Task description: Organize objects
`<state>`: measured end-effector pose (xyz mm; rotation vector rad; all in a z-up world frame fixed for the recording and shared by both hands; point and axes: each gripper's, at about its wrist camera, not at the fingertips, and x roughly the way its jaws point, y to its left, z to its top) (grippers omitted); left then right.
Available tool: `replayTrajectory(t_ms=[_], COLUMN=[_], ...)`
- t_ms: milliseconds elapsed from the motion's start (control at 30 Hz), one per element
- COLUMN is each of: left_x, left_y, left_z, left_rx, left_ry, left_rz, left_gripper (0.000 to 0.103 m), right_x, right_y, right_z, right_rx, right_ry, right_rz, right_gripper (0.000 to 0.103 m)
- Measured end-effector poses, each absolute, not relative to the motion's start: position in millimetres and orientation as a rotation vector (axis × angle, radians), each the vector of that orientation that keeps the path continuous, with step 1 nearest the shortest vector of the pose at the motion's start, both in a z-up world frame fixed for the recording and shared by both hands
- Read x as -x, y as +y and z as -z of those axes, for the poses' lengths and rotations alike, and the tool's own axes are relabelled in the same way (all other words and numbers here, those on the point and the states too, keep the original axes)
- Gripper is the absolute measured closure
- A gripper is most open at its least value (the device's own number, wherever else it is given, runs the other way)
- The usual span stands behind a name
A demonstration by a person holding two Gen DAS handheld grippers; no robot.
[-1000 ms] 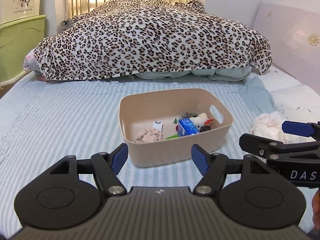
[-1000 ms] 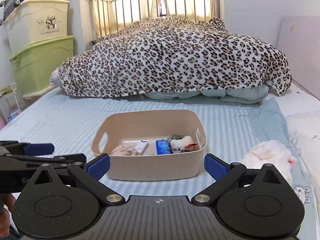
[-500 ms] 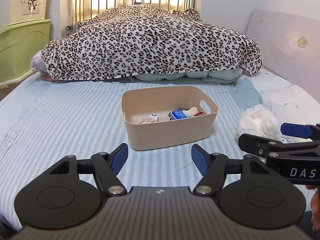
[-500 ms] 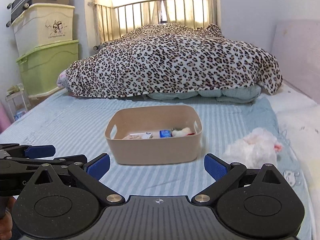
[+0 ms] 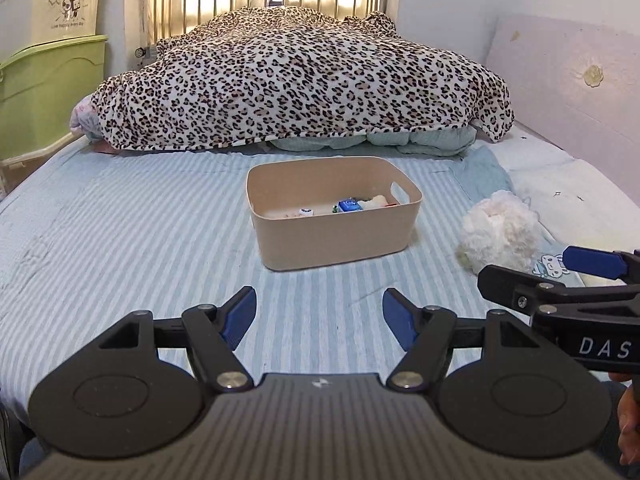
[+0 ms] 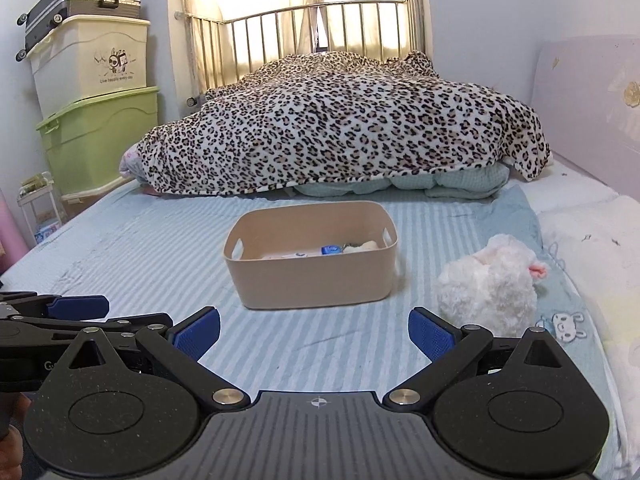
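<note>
A beige plastic bin [image 5: 336,236] [image 6: 312,276] stands on the striped bed sheet and holds several small items, among them a blue packet [image 5: 349,205] [image 6: 330,249] and a white toy. A white plush toy [image 5: 498,232] [image 6: 488,286] lies on the sheet to the right of the bin. My left gripper [image 5: 319,320] is open and empty, well short of the bin. My right gripper [image 6: 314,334] is open and empty, also short of the bin, with the plush just beyond its right finger.
A leopard-print blanket [image 5: 304,80] is heaped across the far half of the bed. Stacked green and cream storage boxes [image 6: 96,120] and a suitcase stand at the left. A padded pink board [image 6: 592,112] runs along the right side.
Both grippers have pulled back from the bin, which now looks smaller and farther away. Both stay open and empty. The plush and bin have not moved.
</note>
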<state>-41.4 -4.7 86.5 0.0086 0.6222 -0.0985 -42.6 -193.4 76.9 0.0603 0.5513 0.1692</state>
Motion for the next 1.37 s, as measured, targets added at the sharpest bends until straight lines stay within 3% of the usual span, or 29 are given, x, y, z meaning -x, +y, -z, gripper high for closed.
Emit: replayTrajectory(t_ms=[600, 1367], left_x=[81.7, 71.9], left_y=[-3.1, 5.3], left_z=[-91.9, -87.5], left_rx=[-0.02, 0.045], left_ry=[0.634, 0.683], left_rz=[0.109, 0.105], left_gripper=[0.033, 0.032], right_x=[87.1, 81.2], right_y=[-187.4, -187.6], right_z=[-83.5, -82.7], right_rx=[-0.032, -0.041], right_ry=[0.563, 0.562], right_rz=[-0.175, -0.175], right_gripper=[0.001, 0.001])
